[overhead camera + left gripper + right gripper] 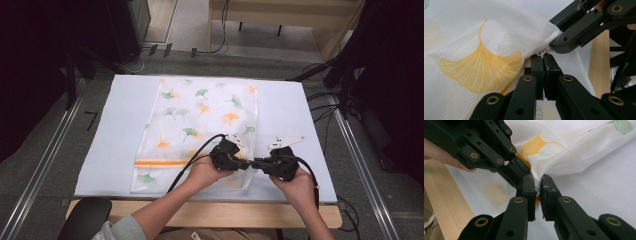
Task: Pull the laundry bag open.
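a white mesh laundry bag printed with green and orange ginkgo leaves [200, 125] lies flat on the white table mat [110, 130], its orange zipper band [160, 162] near the person's edge. the left gripper [245, 165] sits at the bag's near right corner – in its own view the jaws are pressed together on a small white zipper pull [541, 53]. just right of it, touching tips, the right gripper [256, 163] is clamped on bunched mesh at the same corner – the fabric lifts slightly there.

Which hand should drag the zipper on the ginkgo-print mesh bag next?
Left. The left claw looks shut on the small white zipper pull; the right claw pins the white ginkgo-print mesh bag corner as anchor.
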Demonstrator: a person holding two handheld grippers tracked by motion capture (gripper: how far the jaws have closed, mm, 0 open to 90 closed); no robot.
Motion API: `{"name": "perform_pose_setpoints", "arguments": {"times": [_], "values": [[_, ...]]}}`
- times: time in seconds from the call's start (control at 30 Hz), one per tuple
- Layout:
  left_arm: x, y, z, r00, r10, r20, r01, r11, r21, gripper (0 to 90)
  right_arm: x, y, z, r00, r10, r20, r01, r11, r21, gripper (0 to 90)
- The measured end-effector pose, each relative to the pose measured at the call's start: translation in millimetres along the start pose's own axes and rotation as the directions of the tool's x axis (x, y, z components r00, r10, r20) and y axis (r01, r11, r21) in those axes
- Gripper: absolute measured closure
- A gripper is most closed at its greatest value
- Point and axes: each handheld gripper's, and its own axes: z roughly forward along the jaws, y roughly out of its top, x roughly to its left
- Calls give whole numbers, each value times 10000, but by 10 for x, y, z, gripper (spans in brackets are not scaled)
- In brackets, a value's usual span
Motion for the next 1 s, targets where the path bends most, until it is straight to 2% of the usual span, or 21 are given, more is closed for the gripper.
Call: {"name": "perform_pose_setpoints", "arguments": {"times": [0.17,0.3,0.6,0.9,1.0], "values": [[17,-3,-5,9998,-107,159,107,9999,-20,899,-1,-2,0,10000,-11,-54,11,10000,7,848],[8,-2,-17,9999,-121,64,121,9999,-69,900,-4,0,-9,10000,-1,-31,1,10000,-39,847],[41,-9,-35,9991,-369,216,370,9993,-21,900,-16,-2,-30,10000,10,19,-10,10000,-35,846],[77,-21,-56,9994,-351,70,351,9994,18,900,-17,3,-60,10000,54,81,-54,9999,-85,847],[131,-51,-72,9981,-618,-27,618,9981,69,900,-32,-3,-77,10000,63,74,-62,9999,-104,847]]}}
